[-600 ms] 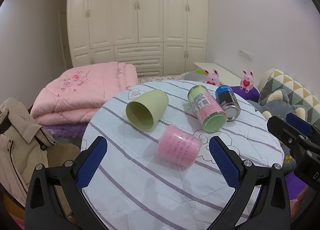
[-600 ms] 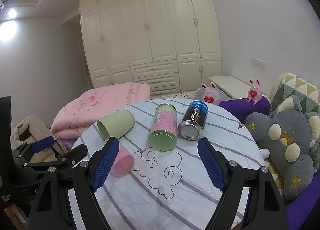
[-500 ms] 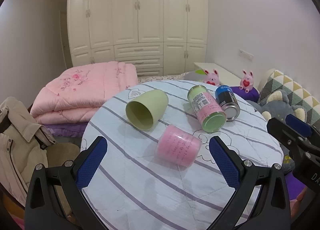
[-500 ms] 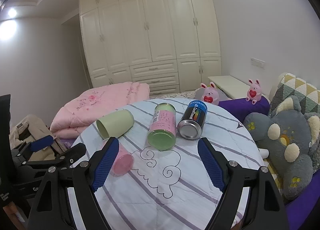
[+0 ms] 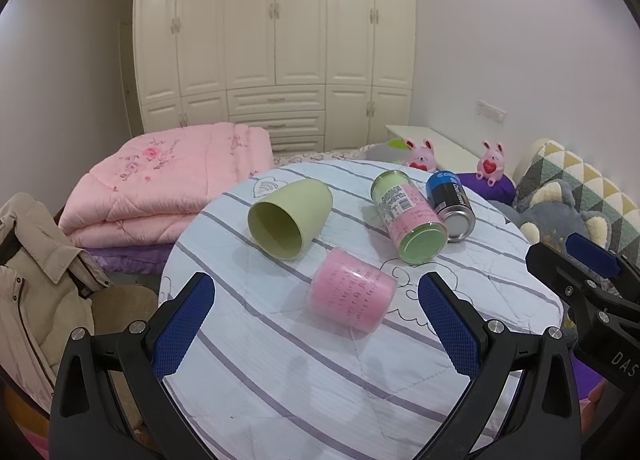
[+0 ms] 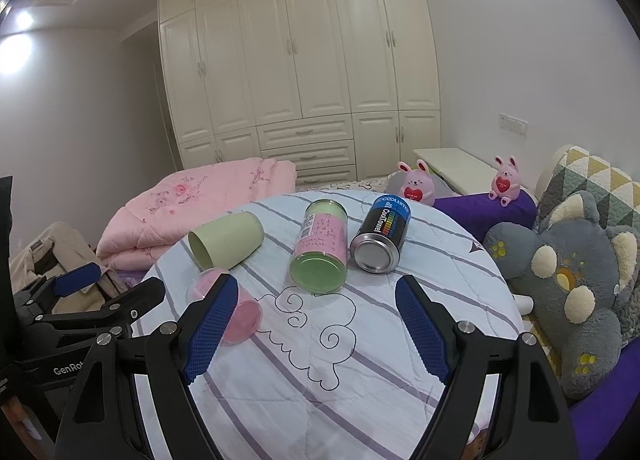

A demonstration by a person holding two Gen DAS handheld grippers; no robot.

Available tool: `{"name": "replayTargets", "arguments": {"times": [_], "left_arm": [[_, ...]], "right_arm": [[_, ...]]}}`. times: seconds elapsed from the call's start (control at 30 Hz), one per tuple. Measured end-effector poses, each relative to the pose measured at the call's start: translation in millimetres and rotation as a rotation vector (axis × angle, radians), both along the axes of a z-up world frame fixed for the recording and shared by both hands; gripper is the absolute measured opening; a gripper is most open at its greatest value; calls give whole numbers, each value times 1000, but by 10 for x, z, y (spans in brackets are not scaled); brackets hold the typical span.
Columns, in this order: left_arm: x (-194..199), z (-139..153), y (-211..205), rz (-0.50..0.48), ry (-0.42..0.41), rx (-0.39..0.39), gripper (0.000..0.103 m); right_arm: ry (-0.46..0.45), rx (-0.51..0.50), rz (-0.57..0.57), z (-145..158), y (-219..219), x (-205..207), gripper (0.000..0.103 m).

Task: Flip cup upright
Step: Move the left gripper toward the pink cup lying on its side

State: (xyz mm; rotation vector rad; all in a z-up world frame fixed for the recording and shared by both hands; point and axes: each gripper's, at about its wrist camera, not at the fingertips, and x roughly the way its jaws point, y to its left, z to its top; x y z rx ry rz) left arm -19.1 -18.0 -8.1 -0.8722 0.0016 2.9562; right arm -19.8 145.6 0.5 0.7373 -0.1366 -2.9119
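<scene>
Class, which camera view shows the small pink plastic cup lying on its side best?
The left wrist view: the small pink plastic cup lies whole and unobstructed. In the right wrist view the right gripper's blue finger pad covers part of it.

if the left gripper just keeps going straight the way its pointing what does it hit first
Most likely the pink cup, lying on its side on the table roughly centred ahead of the open left gripper. Depth is hard to judge, so it could meet the tablecloth first.

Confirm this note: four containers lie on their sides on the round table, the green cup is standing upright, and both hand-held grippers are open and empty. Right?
Not quite. The green cup is not upright: the left wrist view shows it on its side, open mouth toward the camera. The rest holds: left hand-held gripper and right hand-held gripper are open and empty.
</scene>
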Motion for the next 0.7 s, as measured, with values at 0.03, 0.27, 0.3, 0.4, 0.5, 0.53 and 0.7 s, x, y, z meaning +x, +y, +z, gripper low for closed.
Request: {"name": "replayTargets", "arguments": {"times": [0.03, 0.27, 0.3, 0.4, 0.5, 0.53, 0.7], "left_arm": [[4, 0, 3, 0, 0, 0, 103], [16, 0, 12, -1, -2, -3, 103], [15, 1, 13, -2, -3, -4, 103], [15, -1, 24, -3, -2, -3, 103], [24, -6, 28, -4, -5, -6, 103], [27, -9, 29, -5, -6, -6, 103], [32, -10, 39, -7, -5, -9, 103]], "right_arm": [[0, 0, -1, 2, 2, 3, 82], [-3, 1, 0, 4, 19, -1, 82], [-2, 1, -1, 5, 22, 0, 82], [-2, 1, -1, 6, 34, -3, 82], [-3, 1, -1, 6, 37, -2, 82], [-3, 1, 0, 6, 37, -3, 82], [-2, 2, -1, 1, 37, 3, 82]]}}
